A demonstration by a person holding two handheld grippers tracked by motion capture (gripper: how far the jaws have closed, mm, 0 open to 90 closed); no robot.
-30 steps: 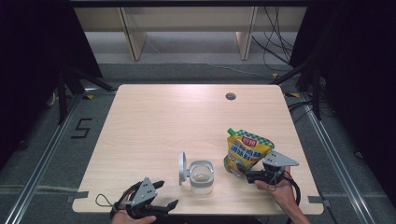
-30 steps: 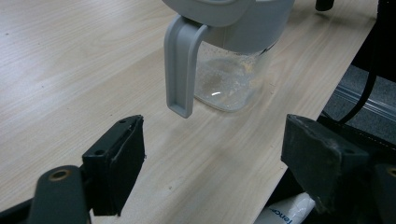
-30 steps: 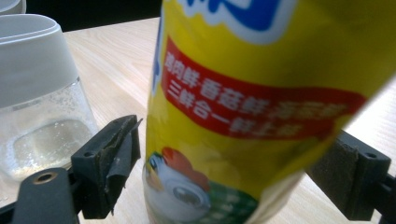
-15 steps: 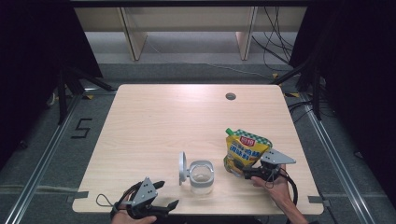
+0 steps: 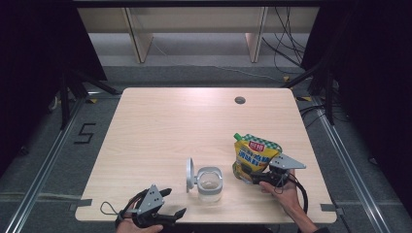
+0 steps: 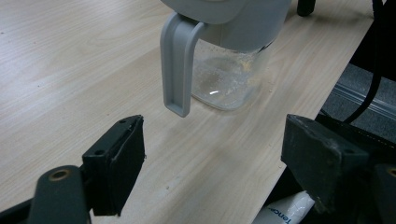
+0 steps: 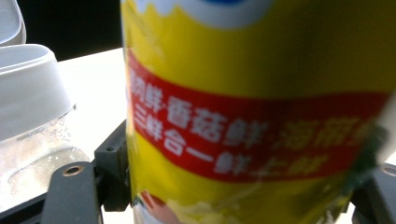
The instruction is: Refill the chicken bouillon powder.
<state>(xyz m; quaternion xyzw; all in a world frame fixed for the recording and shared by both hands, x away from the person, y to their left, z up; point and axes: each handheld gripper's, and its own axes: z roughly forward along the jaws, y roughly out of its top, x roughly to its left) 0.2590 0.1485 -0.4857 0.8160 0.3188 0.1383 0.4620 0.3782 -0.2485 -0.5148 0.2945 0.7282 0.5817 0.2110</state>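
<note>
Reference landmark: clear jar (image 5: 209, 183) with grey rim, standing near the front edge of the wooden table (image 5: 194, 126).

Left gripper (image 5: 167, 204): positioned left of the jar and nearer the table's front edge. Jaws spread wide, holding nothing. In the left gripper view the jar (image 6: 229, 56) stands ahead of the jaws, apart from them.

Jar lid (image 5: 189, 174): hinged open, standing upright on the jar's left side.

Yellow pouch (image 5: 255, 155): just right of the jar, green cap (image 5: 237, 136) pointing away from the front edge.

Right gripper (image 5: 247, 175): right of the jar, jaws clamped on the pouch's lower end. In the right gripper view the pouch (image 7: 261, 116) sits between both jaws.
</note>
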